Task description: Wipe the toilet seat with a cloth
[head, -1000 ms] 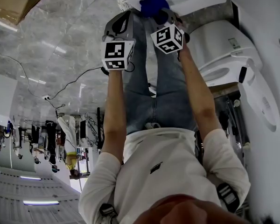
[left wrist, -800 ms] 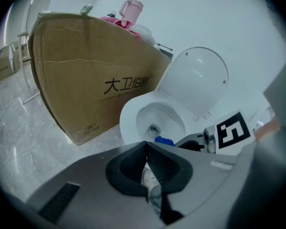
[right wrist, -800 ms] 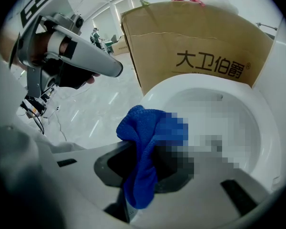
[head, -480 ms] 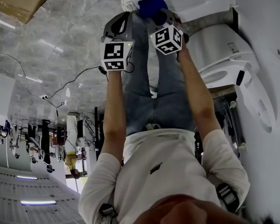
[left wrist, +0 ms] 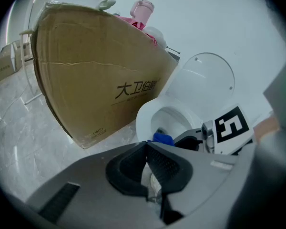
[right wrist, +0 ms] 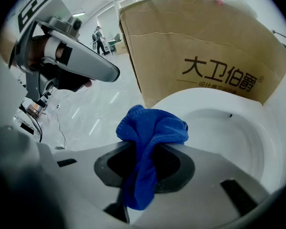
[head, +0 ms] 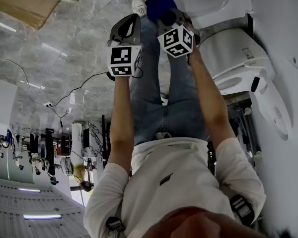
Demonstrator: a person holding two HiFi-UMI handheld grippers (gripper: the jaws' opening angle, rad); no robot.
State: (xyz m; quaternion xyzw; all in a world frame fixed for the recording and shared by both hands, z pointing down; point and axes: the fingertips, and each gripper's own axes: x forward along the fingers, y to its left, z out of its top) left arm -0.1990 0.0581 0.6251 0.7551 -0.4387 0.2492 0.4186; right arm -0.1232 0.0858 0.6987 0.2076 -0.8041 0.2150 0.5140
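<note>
A white toilet with its seat (right wrist: 195,99) down and its lid (left wrist: 207,78) raised stands in front of me. My right gripper (right wrist: 150,149) is shut on a bunched blue cloth (right wrist: 151,130), which hangs just before the seat's near rim. In the head view the blue cloth (head: 159,5) sits at the seat's edge (head: 203,6), ahead of my right gripper (head: 168,18). To the left of the cloth, my left gripper (left wrist: 147,146) is shut with nothing in it. It also shows in the head view, the left gripper (head: 130,21), beside the right one.
A large printed cardboard box (left wrist: 95,70) stands right beside the toilet. A second white toilet fixture (head: 238,58) is at the right of the head view. A cable (head: 74,88) runs over the marble floor. The person's legs and a shoe (head: 138,5) lie below the grippers.
Both grippers and the cloth have edged a little nearer to the toilet, and more of the seat now shows in the head view. Both stay shut.
</note>
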